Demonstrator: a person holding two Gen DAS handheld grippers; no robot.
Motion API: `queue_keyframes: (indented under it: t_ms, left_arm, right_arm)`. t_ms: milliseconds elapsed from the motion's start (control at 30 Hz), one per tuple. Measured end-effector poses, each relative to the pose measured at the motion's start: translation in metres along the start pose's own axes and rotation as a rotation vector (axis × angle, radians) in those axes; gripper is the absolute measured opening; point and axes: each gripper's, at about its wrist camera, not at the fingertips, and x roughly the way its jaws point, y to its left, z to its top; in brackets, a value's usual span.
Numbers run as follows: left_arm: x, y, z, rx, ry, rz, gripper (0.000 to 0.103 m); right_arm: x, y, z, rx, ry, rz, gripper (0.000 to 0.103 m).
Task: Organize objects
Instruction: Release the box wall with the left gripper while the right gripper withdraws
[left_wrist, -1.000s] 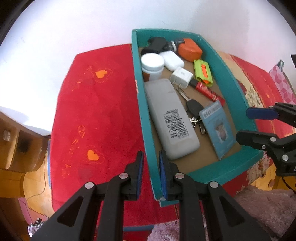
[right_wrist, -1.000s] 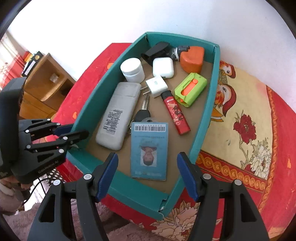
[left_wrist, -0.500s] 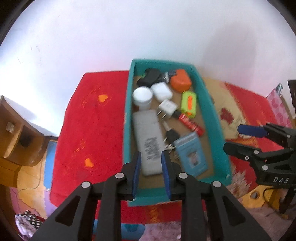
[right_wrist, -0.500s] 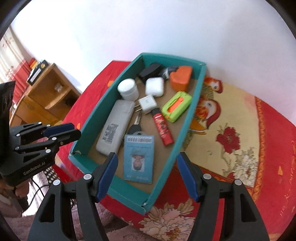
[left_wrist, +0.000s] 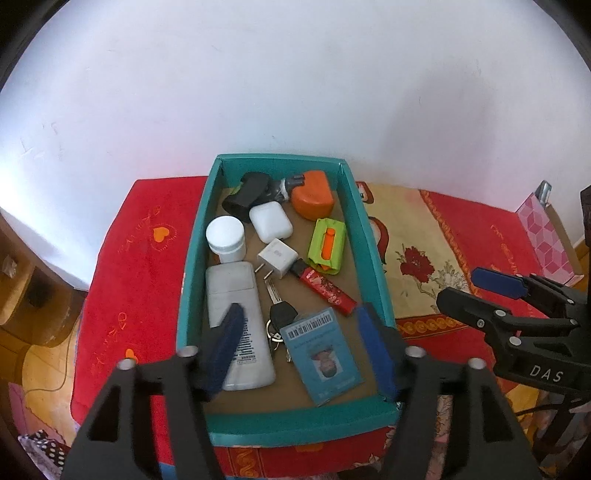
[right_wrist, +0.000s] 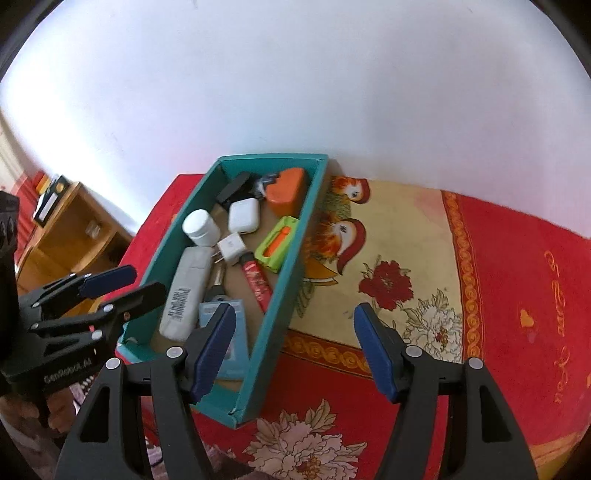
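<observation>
My left claw (left_wrist: 299, 347) hangs above the near end of the teal box (left_wrist: 295, 419), its jaws opening with nothing pinched between them; the box wall shows in no pad's grip. Straight ahead of its left pad lies the grey remote (left_wrist: 238, 325), and just ahead of its right pad the blue ID card (left_wrist: 321, 360), with the car key (left_wrist: 280, 314) between the two. Farther ahead sit the white jar (left_wrist: 226, 238), the white plug adapter (left_wrist: 277, 257), the red lighter (left_wrist: 325, 290) and the green-and-orange case (left_wrist: 327, 245); at the far end, beyond them all, are the white earbud case (left_wrist: 270, 220), a black object (left_wrist: 248, 194) and the orange case (left_wrist: 312, 194). My right claw (right_wrist: 295, 349) stands spread and empty, off to the right of the left one, its left pad over the box's near right corner and its right pad over the flowered red cloth (right_wrist: 424, 295). The box rests on that cloth, its far end against the white wall (left_wrist: 295, 74).
</observation>
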Motion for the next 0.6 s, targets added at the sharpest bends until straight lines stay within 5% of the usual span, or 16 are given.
queue_keyframes:
  t_ms: [233, 433, 600]
  left_arm:
    - [0.012, -0.004, -0.004, -0.006, -0.009, 0.035, 0.086]
    - [0.021, -0.002, -0.008, -0.018, 0.002, 0.081, 0.103]
    - [0.022, 0.002, -0.007, -0.040, 0.007, 0.069, 0.103]
  right_arm:
    - [0.012, -0.010, -0.008, 0.028, -0.022, -0.034, 0.088]
    - [0.017, -0.019, -0.012, 0.064, -0.034, -0.054, 0.091]
    - [0.019, -0.029, -0.014, 0.100, -0.023, -0.036, 0.102]
